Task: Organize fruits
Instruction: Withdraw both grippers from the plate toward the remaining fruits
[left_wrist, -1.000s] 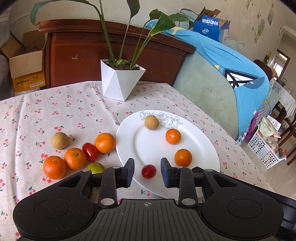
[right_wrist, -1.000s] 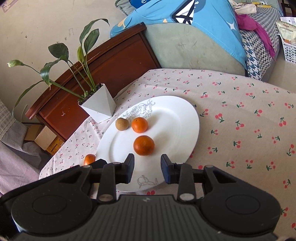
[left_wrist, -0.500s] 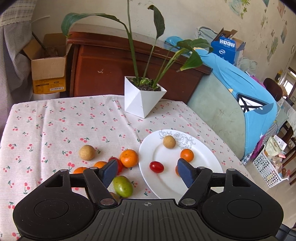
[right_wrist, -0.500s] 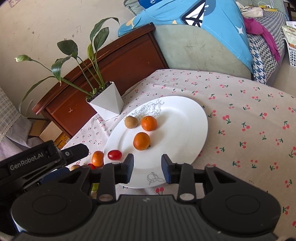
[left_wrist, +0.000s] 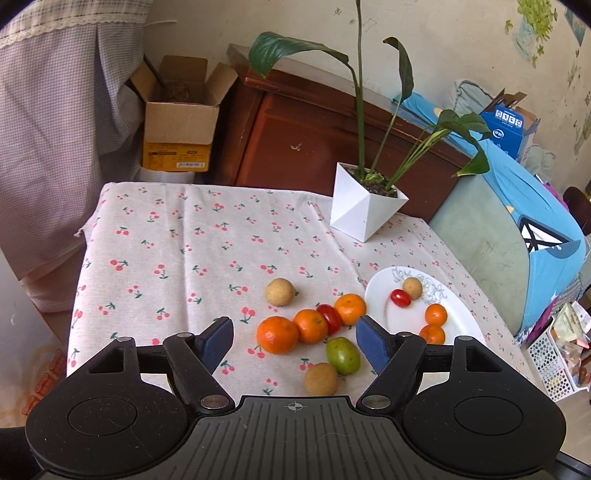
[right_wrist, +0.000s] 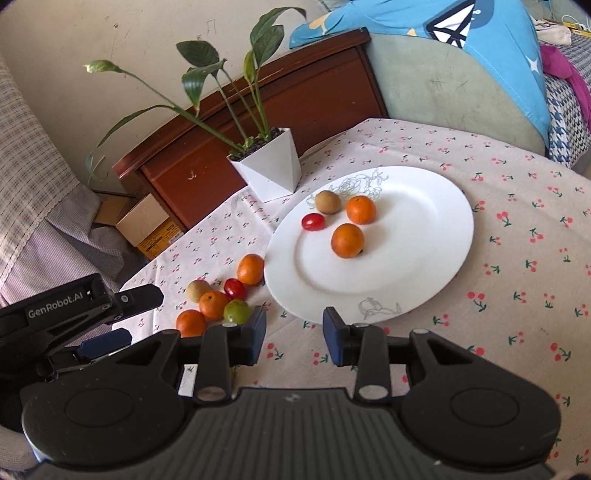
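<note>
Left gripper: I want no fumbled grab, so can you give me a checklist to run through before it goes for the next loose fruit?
1. Left gripper jaws open and empty: ok.
2. Fruit lined up: the green fruit lies between the jaws, toward the right one: ok.
3. Room around it: a brown fruit lies right beside the green fruit, an orange close by; a jaw may nudge them: not ok.
4. Free space on the white plate: ok.
5. Right gripper open, empty, clear of the pile: ok.
6. Firmness of the green fruit: cannot tell.
</note>
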